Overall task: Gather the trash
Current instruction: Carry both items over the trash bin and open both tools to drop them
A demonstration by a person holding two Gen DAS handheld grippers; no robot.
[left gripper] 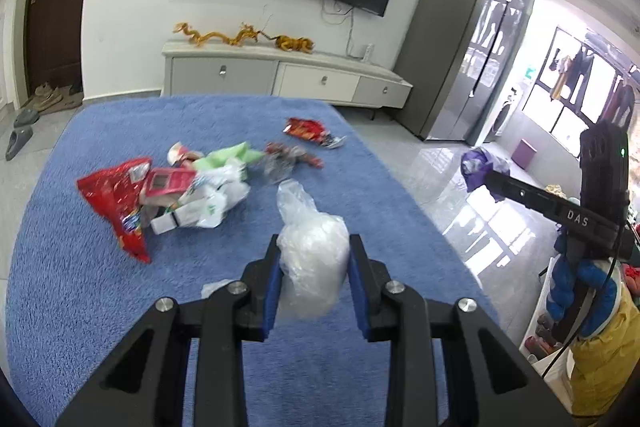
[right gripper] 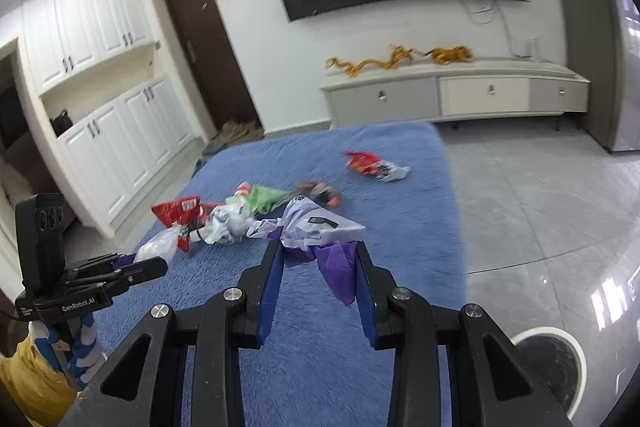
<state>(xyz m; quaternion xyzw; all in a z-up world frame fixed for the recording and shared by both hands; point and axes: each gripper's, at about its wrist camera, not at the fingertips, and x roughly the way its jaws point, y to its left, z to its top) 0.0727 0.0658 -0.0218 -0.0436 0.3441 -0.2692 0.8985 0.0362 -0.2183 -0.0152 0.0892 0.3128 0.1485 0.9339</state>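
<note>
**Trash in both jaws, the rest heaped on the rug**

Trash fills both of your tools. Your left gripper (left gripper: 314, 259) has its blue-padded jaws clenched on a clear plastic bag (left gripper: 310, 255), crinkled, glossy and bunched into a soft lump that bulges above and below the pads. Your right gripper (right gripper: 318, 263) has its jaws closed around a purple and white bag (right gripper: 316, 231): thin film, twisted at the grip, a purple tail drooping between the jaws. Ahead of both, on the shaggy blue rug (left gripper: 60, 287), lies a loose heap: a shiny red foil wrapper (left gripper: 120, 199), a white plastic bag (left gripper: 212, 199), a green wrapper (left gripper: 232, 153). Well apart from the heap, near the rug's far edge, sits a crumpled red snack packet (left gripper: 306, 129).
</note>
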